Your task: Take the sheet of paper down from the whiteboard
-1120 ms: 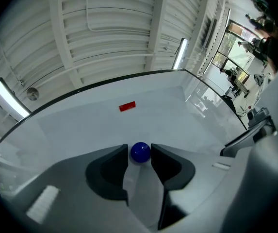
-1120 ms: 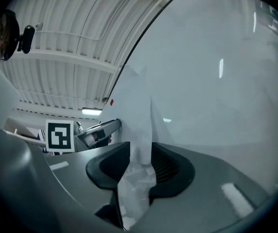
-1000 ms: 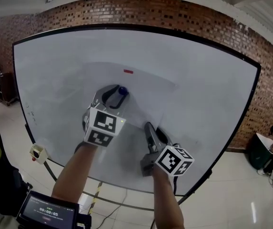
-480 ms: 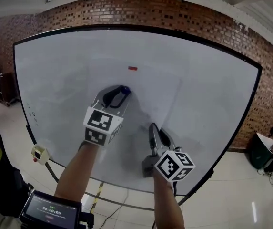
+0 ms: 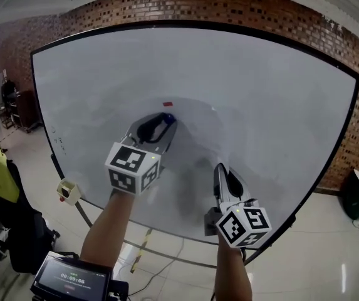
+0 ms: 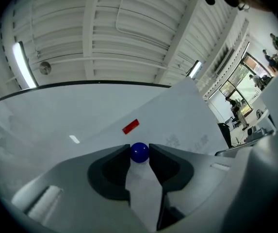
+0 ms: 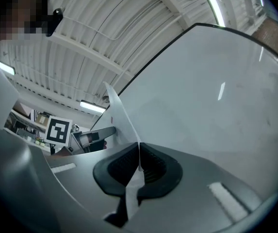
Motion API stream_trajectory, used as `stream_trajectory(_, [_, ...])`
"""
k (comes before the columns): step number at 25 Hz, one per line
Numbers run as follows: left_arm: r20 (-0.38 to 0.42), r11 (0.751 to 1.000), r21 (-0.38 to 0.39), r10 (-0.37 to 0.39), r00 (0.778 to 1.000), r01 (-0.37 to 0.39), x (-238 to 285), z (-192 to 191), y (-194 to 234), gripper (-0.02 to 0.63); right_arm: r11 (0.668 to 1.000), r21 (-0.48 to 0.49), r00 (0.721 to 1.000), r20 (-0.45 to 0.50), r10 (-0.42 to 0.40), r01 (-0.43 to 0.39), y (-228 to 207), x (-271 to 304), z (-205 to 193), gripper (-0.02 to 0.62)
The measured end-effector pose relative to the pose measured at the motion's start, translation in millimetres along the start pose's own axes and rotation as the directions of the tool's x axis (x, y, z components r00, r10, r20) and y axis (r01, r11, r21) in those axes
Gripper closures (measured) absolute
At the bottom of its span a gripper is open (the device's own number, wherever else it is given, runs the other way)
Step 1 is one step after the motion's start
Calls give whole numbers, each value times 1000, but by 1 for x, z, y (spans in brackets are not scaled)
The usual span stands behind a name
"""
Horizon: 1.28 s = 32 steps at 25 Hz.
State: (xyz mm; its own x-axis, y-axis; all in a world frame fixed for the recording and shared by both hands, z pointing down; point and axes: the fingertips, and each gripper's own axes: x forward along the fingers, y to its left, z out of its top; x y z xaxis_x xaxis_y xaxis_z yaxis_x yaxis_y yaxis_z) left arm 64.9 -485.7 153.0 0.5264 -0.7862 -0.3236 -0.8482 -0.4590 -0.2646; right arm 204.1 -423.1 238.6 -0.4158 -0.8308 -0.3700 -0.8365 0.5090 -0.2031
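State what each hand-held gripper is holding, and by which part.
Left hand-held gripper pinches the blue ball by its sides, at the jaw tips. Right hand-held gripper is shut on the paper, at its lifted edge.

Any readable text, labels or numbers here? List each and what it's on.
Device screen, head view lower left: timer-like digits, too small to read.
Sheet of paper, left gripper view: faint grey print, too blurred to read.
Marker cubes: square code patterns, no words.
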Motion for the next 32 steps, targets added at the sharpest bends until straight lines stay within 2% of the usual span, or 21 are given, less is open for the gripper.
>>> stream_trajectory(6, [-35, 997, -49, 58, 998, -59, -43, -31, 7, 483, 984, -161, 996, -42, -81, 73, 0, -20, -24, 582])
stream_trajectory(13, [-74, 990, -106, 82, 994, -90, -86, -71, 12, 483, 966, -215, 980, -99, -170, 146, 3, -42, -59, 581])
stream_trajectory(18, [-114, 983, -173, 48, 992, -68, -124, -106, 9, 483, 935, -286, 954, -149, -258, 208, 18, -69, -86, 581])
stream_trajectory(24, [-143, 963, -269, -9, 990, -30, -184, -132, -2, 483, 913, -315, 931, -170, -323, 259, 69, -107, -107, 581])
stream_trajectory(27, [-143, 960, -279, -16, 990, -25, -221, -137, -5, 483, 902, -324, 921, -170, -351, 284, 101, -126, -117, 581])
stream_trajectory(32, [-165, 953, -303, -66, 984, 13, -281, -146, -14, 483, 874, -344, 884, -194, -424, 344, 138, -170, -137, 581])
